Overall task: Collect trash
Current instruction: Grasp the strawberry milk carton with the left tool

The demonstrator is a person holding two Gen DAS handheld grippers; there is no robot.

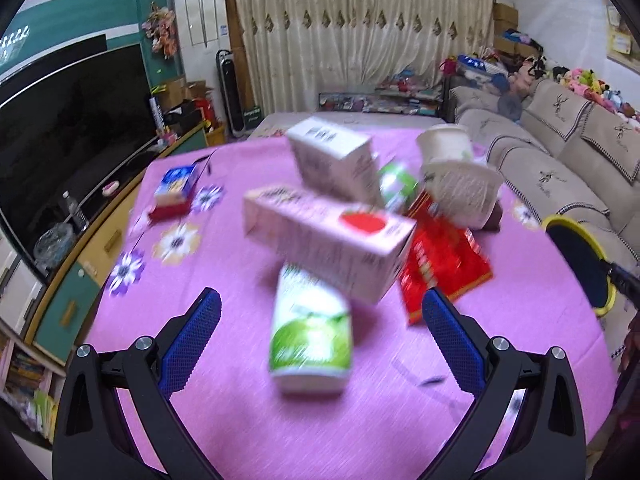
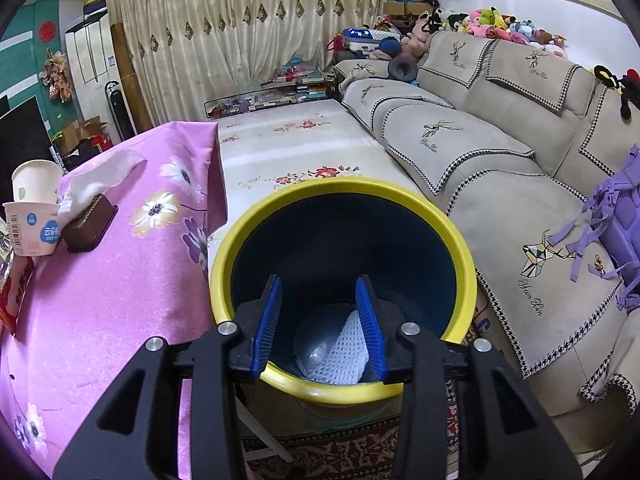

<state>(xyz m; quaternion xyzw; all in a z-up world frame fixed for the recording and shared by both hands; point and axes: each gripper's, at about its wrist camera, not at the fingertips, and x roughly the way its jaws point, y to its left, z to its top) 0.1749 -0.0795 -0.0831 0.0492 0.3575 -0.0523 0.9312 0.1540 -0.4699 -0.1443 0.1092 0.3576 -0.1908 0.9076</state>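
Cartons crowd our released left gripper at twelve o'clock; our right gripper gapes empty over the bin.

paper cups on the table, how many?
2, at the table's far right by the sofa: one white cup behind, another cup in front of it, beside the red packet. Cartons may hide more.
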